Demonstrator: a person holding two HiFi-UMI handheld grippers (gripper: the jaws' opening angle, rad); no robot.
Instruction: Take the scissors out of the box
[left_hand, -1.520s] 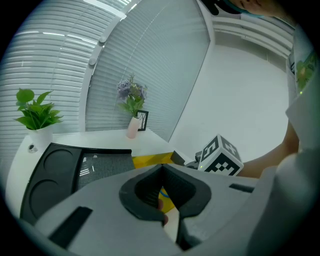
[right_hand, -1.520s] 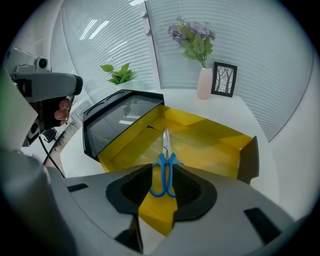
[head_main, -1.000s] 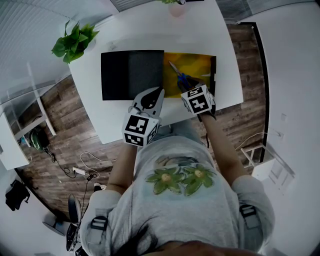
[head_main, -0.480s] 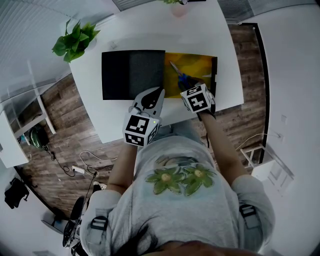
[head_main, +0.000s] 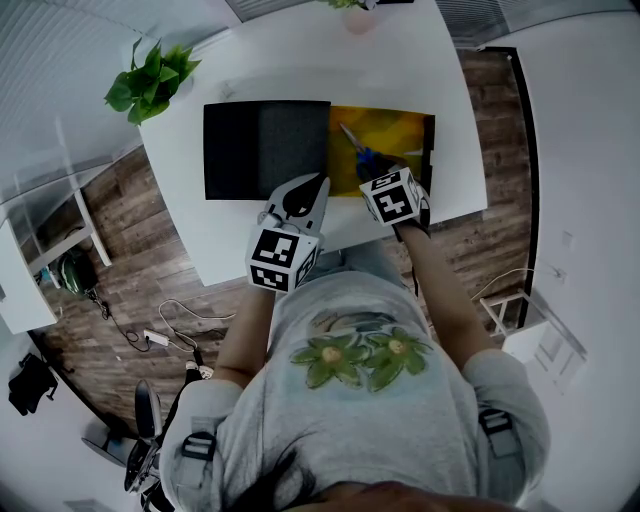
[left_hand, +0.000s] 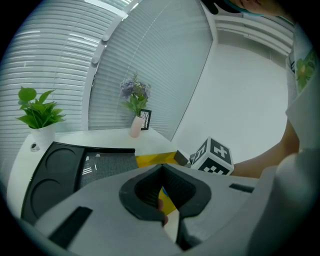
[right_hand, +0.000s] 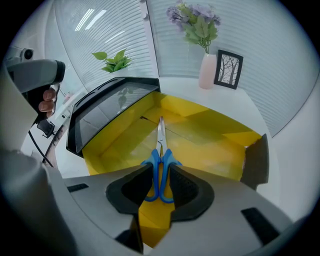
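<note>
Scissors (right_hand: 160, 134), blue handles, clamped in right gripper (right_hand: 159, 174), yellow box (right_hand: 212, 137).

Bright, even daylight through blinds (left_hand: 55, 70); strong fisheye bending, dark vignetted corners.

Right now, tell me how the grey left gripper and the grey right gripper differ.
The left gripper has its jaws together on nothing; the right gripper clamps the blue-handled scissors. The left gripper sits outside the yellow box, by the black lid; the right gripper is over the box. Both are grey and carry a marker cube.
</note>
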